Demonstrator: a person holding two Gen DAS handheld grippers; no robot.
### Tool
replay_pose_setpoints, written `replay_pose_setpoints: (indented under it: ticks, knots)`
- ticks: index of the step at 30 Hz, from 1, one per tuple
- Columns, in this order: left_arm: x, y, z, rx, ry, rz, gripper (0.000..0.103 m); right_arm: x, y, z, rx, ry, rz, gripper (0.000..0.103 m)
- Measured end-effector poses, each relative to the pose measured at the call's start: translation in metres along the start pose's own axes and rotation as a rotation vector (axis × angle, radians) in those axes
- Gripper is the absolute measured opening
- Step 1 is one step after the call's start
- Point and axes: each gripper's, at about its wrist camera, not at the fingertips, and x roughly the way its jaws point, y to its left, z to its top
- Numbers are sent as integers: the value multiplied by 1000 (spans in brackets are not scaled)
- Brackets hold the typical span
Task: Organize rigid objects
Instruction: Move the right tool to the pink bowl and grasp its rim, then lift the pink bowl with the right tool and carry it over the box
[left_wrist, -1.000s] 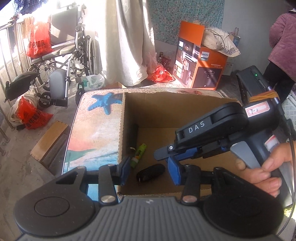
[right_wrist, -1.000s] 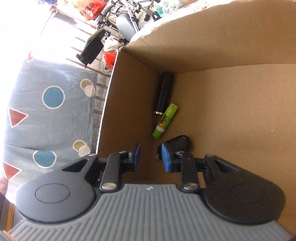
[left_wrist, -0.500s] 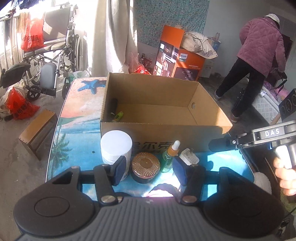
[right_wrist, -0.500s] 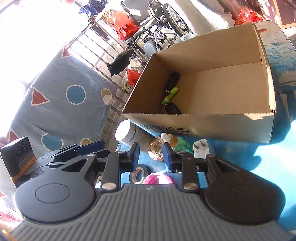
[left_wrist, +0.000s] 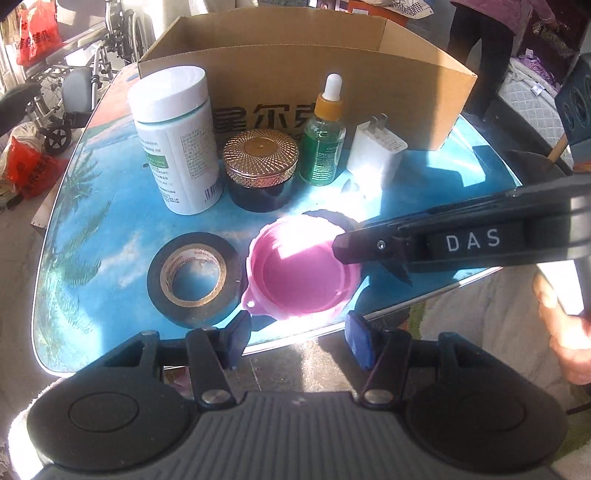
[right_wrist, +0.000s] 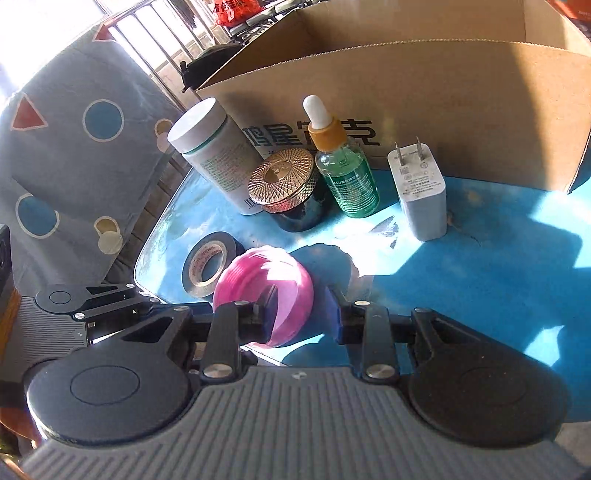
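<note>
both grippers have dropped from the cardboard box (left_wrist: 332, 74) toward the table's (left_wrist: 110, 206) near edge, right gripper (right_wrist: 301, 317) spread astride the pink bowl's (right_wrist: 258, 273) rim, left gripper (left_wrist: 295, 338) spread empty just before it, beside the black tape roll (left_wrist: 194, 277).

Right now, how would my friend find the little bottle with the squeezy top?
Find the big cardboard box on the blue table. A row of things stands against its front wall; the dropper bottle stands between the gold-lidded jar and the white charger. It alone holds green liquid, with an orange collar and white bulb.
</note>
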Motion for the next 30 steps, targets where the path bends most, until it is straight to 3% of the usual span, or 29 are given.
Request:
replay_pose_setpoints:
  ticks: [7,16,30]
  knots:
    - [8,-7,4,14,-29,-1,58,12,0,3,-10,24,-12,18]
    - [17,-29,15,74,-45,-42,58,-5,-20,2,17,8,-64,15]
    - [28,-51,23,140,-53,34,66,-12,-35,-3,39,-16,-55,15]
